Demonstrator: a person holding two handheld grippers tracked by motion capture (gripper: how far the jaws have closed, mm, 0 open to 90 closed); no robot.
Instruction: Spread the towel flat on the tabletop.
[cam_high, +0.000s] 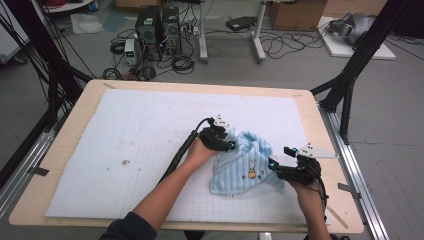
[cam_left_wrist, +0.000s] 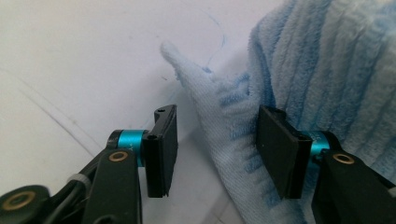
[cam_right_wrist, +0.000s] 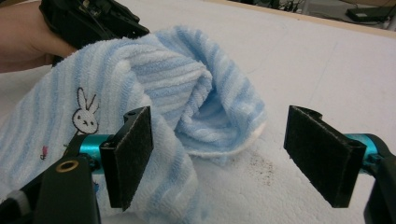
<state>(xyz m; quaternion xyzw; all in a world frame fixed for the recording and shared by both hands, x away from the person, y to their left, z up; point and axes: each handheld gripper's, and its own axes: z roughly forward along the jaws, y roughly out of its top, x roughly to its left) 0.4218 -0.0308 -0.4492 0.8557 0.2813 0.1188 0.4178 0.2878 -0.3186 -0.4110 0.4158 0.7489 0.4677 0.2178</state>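
Cables, two dark computer towers (cam_high: 159, 27) and cardboard boxes (cam_high: 295, 14) crowd the grey floor beyond your desk (cam_high: 67, 131), which carries a pale gridded mat (cam_high: 125, 130) nearly out to its wooden edges.

No lettering can be read anywhere on the cloth. Its one mark is a small embroidered rabbit (cam_right_wrist: 87, 117), upright in the right gripper view, with a few tiny coloured motifs beside it in the high view.

Your blue-and-white striped towel (cam_high: 245, 165) lies crumpled on the right half of the mat, closer to the near edge of the desk than the far one. In the high view its long axis runs diagonally, from the upper end by your left hand (cam_high: 200, 152) down toward the near right corner. The stripes run along the folds. One corner stands up in a soft peak in the left gripper view, and in the right gripper view the end facing you is rolled into a hollow curl.

Your left claw (cam_left_wrist: 215, 154) is at the towel's far left end. Its jaws stand apart with a fold of towel between them, one pad against the cloth and the other clear of it, so it is not gripping.

Your right claw (cam_right_wrist: 231, 163) sits at the near right end with jaws spread wide. The left pad brushes the towel and the right pad hangs over bare mat, so nothing is clamped.
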